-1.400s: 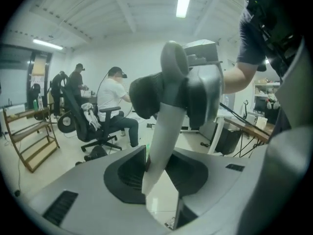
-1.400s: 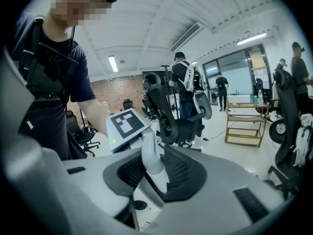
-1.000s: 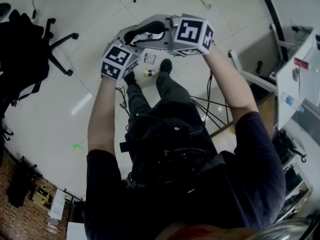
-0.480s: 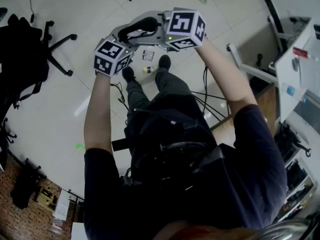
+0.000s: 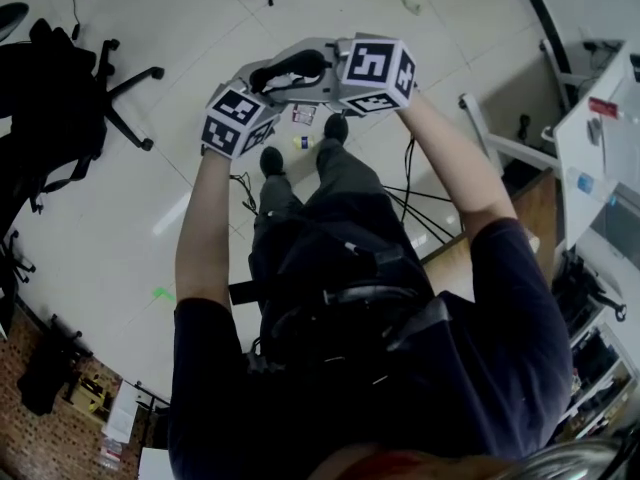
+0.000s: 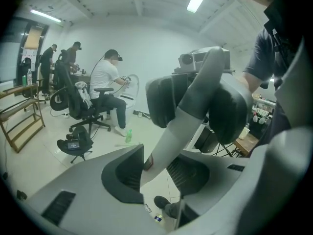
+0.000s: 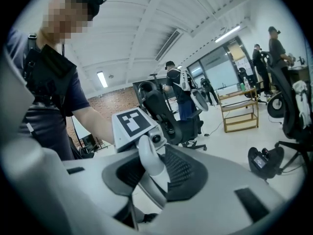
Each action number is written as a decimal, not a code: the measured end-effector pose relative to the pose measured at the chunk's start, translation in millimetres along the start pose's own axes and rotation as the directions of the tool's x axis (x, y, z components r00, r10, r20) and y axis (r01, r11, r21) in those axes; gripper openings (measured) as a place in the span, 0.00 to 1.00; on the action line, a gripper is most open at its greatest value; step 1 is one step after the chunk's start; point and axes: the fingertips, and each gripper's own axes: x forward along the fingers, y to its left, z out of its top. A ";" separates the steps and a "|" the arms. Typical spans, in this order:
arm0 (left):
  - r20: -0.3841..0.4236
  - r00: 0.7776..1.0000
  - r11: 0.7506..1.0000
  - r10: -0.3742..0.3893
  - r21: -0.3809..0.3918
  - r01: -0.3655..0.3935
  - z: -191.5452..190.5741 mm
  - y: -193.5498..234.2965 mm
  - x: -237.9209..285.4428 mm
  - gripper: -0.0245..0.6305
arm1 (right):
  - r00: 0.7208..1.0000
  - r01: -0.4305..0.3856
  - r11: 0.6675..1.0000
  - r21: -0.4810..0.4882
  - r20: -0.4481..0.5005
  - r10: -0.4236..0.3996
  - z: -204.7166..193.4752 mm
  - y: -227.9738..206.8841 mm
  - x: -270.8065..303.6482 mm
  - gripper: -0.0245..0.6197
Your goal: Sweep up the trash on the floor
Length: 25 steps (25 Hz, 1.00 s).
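Note:
Both grippers are raised in front of my chest and hold one pale grey tool handle (image 6: 193, 102). The left gripper (image 6: 154, 173) clamps the handle low down, and its marker cube (image 5: 238, 120) shows in the head view. The right gripper (image 7: 149, 173) is shut around the handle's rounded end (image 7: 148, 155). A thin rod (image 7: 131, 214) runs down from the handle towards the floor. On the floor by my shoes lie a small wrapper (image 5: 303, 115) and a small yellow and blue scrap (image 5: 300, 142). The scrap (image 6: 157, 218) also shows past my shoe (image 6: 166, 207).
Black office chairs (image 5: 60, 88) stand at the left. Cables (image 5: 420, 208) trail on the floor to my right, beside a white desk (image 5: 590, 138). A green bottle (image 6: 128, 136) stands further off. Seated people (image 6: 107, 80) and a wooden rack (image 6: 19, 116) are in the background.
Both grippers have shifted together a little across the head view, still holding the handle. My feet have stepped, and the trash now lies just ahead of my shoes.

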 end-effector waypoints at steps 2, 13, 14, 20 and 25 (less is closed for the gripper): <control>0.011 1.000 1.000 -0.028 0.009 0.028 -3.4 1.4 -5.0 0.24 | 0.999 0.038 0.999 0.011 0.000 -0.038 0.7 -0.9 6.2 0.25; -0.085 0.978 0.967 -0.190 0.158 0.201 -28.2 -36.1 -16.3 0.24 | 0.953 0.290 0.948 0.129 0.048 -0.298 -9.9 27.8 8.8 0.25; -0.095 0.976 0.965 -0.193 0.164 0.207 -31.8 -38.8 -17.7 0.24 | 0.951 0.297 0.945 0.136 0.051 -0.306 -11.3 31.3 10.1 0.25; -0.105 0.978 0.969 -0.180 0.153 0.194 -34.5 -46.8 -25.2 0.24 | 0.942 0.311 0.935 0.168 0.071 -0.327 -11.2 40.1 13.5 0.25; -0.121 0.978 0.970 -0.170 0.156 0.188 -45.2 -55.6 -35.1 0.24 | 0.948 0.290 0.941 0.174 0.086 -0.308 -11.1 54.7 20.0 0.25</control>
